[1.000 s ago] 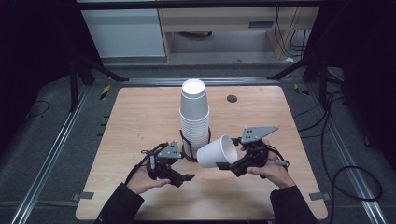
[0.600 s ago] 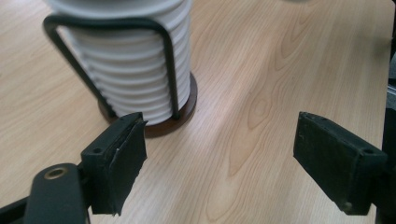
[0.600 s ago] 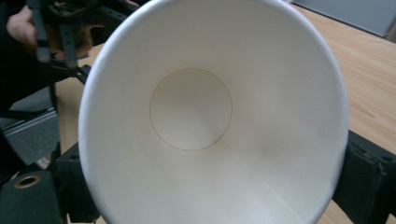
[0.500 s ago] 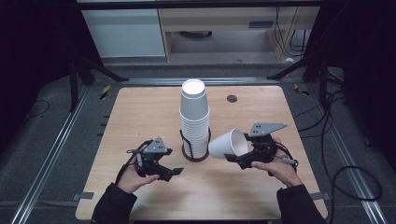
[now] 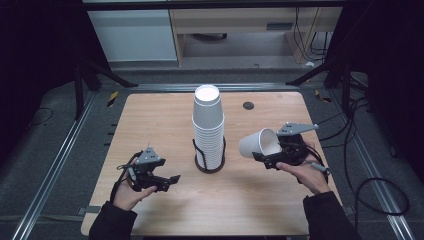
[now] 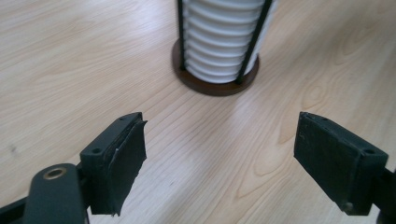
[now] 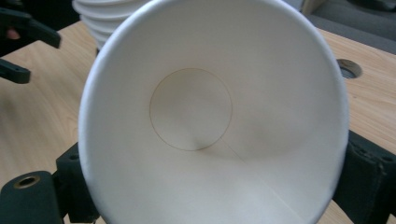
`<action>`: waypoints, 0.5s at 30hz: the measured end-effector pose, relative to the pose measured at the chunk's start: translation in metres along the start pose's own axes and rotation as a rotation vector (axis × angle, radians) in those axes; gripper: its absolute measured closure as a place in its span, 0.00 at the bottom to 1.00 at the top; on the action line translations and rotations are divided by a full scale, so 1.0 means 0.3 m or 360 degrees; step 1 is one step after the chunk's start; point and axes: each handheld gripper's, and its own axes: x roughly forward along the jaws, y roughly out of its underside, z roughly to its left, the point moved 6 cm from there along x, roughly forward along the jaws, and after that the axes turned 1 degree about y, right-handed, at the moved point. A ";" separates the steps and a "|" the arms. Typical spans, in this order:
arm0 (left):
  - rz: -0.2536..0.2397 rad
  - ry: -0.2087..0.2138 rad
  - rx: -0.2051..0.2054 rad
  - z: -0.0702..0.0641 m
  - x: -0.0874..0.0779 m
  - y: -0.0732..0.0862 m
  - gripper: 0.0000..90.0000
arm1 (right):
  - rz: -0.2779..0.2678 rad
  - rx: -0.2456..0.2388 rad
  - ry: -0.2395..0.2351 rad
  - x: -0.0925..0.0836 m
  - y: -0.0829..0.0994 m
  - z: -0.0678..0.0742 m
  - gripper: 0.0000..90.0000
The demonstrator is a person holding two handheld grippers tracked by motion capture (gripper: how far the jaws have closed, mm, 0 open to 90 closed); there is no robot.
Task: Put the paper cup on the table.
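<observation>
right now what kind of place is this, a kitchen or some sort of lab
Most likely a lab or recording rig, not a kitchen: a bare wooden table on metal rails, loose cables across the floor, and a stack of paper cups in a holder.

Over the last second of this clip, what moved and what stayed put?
The two hands drew apart: the left gripper, open and empty, moved left, away from the cup stack; its jaws have just been opening. The right gripper carried the single paper cup rightward, away from the stack. The stack in its holder stayed put.

left gripper (image 5: 167,181) drawn back from stack (image 5: 208,127) — cup (image 5: 259,143) carried rightward, away
</observation>
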 end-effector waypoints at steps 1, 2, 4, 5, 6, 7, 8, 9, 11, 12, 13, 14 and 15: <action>-0.0006 -0.0008 -0.0020 0.008 -0.005 0.009 0.18 | 0.0003 -0.0001 0.0017 -0.001 -0.002 -0.006 0.11; -0.0011 -0.0018 -0.0043 0.018 -0.008 0.018 0.18 | 0.0010 0.0014 0.0037 -0.004 -0.006 -0.013 0.10; -0.0014 -0.0048 -0.0075 0.038 -0.013 0.030 0.19 | 0.0026 0.0028 0.0080 -0.007 -0.012 -0.028 0.11; -0.0015 -0.0074 -0.0100 0.052 -0.015 0.036 0.19 | 0.0035 0.0031 0.0101 -0.008 -0.014 -0.034 0.10; -0.0011 -0.0092 -0.0112 0.059 -0.015 0.039 0.19 | 0.0045 0.0036 0.0127 -0.009 -0.017 -0.040 0.11; -0.0006 -0.0115 -0.0120 0.070 -0.014 0.045 0.19 | 0.0053 0.0043 0.0141 -0.009 -0.019 -0.043 0.10; -0.0001 -0.0118 -0.0130 0.075 -0.013 0.049 0.20 | 0.0063 0.0047 0.0162 -0.010 -0.022 -0.049 0.10; 0.0001 -0.0118 -0.0148 0.080 -0.011 0.055 0.19 | 0.0067 0.0052 0.0173 -0.010 -0.024 -0.053 0.10; 0.0010 -0.0128 -0.0167 0.090 -0.009 0.064 0.20 | 0.0089 0.0061 0.0206 -0.010 -0.029 -0.066 0.10; 0.0013 -0.0134 -0.0172 0.093 -0.008 0.066 0.20 | 0.0102 0.0065 0.0229 -0.011 -0.033 -0.075 0.10; 0.0013 -0.0136 -0.0175 0.096 -0.008 0.068 0.20 | 0.0104 0.0067 0.0239 -0.011 -0.035 -0.080 0.10; 0.0011 -0.0136 -0.0186 0.098 -0.007 0.070 0.20 | 0.0109 0.0073 0.0246 -0.012 -0.036 -0.085 0.10; 0.0008 -0.0135 -0.0191 0.100 -0.006 0.071 0.20 | 0.0118 0.0077 0.0267 -0.014 -0.037 -0.093 0.11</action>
